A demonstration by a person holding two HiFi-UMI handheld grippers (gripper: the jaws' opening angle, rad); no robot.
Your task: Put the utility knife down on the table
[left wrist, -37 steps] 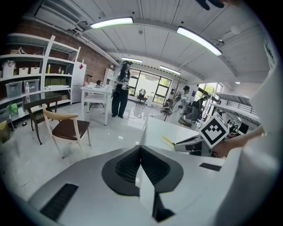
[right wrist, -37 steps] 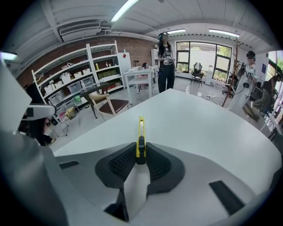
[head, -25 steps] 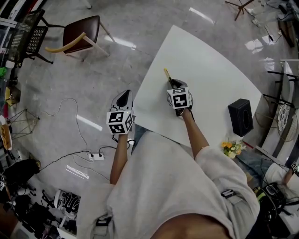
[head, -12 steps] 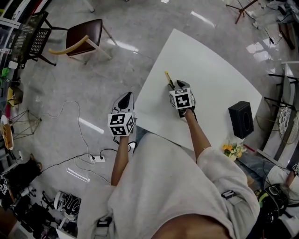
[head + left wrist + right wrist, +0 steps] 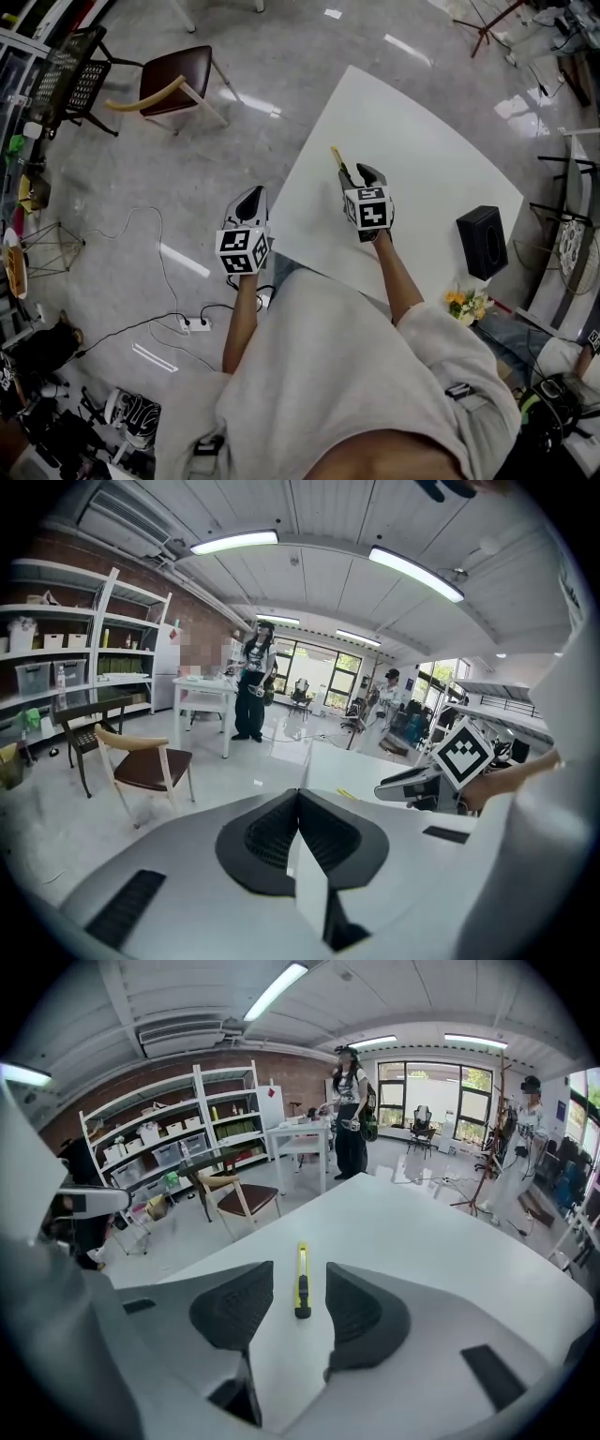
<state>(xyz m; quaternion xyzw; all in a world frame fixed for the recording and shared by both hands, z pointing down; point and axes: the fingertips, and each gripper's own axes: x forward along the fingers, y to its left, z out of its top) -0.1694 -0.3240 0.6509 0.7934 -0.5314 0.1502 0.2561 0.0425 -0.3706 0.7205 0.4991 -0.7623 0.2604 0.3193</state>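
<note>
- Your right gripper [image 5: 362, 178] has just been opening its jaws. They now stand wide apart and press on nothing.
- The utility knife [image 5: 301, 1279] lies flat on the white table [image 5: 422, 1232], in the gap between those jaws and touching neither (yellow end pointing away from them).
- The put-down looks done, so draw clear without nudging it.
- Your left gripper [image 5: 298, 794] is clenched on nothing, off beside the table's edge.
</note>
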